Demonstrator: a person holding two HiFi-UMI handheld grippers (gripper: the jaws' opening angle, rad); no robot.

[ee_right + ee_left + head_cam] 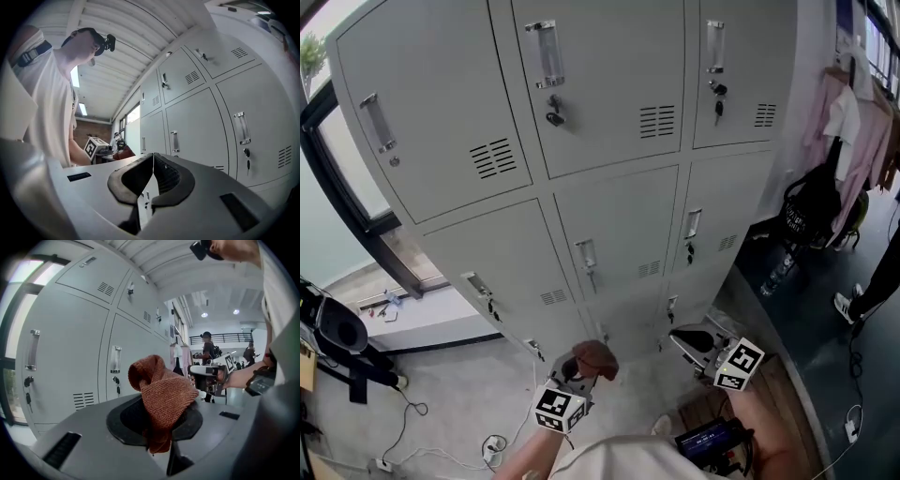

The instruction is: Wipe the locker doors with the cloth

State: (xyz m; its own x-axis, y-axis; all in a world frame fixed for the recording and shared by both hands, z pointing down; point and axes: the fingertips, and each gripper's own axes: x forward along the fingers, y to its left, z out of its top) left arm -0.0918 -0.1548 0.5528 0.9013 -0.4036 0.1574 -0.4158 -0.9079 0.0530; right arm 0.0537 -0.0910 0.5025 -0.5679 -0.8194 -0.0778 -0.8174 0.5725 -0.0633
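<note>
Left gripper (579,373) is clamped on the cloth (161,394): a rust-brown knit rag, bunched, with the bulk standing out past the jaw tips and a short tail hanging below the pinch. Right gripper (152,180) has its jaws pressed together with nothing between them, so I count it as spare. It sits at about 3 o'clock from the left one in the head view. The relation that matters is where the lockers (609,216) lie from the cloth. They're at 12 o'clock from it in the head view, and the left gripper view puts the door faces off at 9 to 10 o'clock. So the rag points along the bank rather than square into it. Cloth and metal look apart, no contact yet as far as I can tell. The door nearest the cloth is one in the low rows, straight above it in the head view, though I can't pin down exactly which. My read is that wiping hasn't started. The next move needs the left wrist swung toward 9 o'clock so the bunched end meets the panel flat, not jaw-tips first. The handles and hanging keys on the doors are snag risks for that loose tail.
</note>
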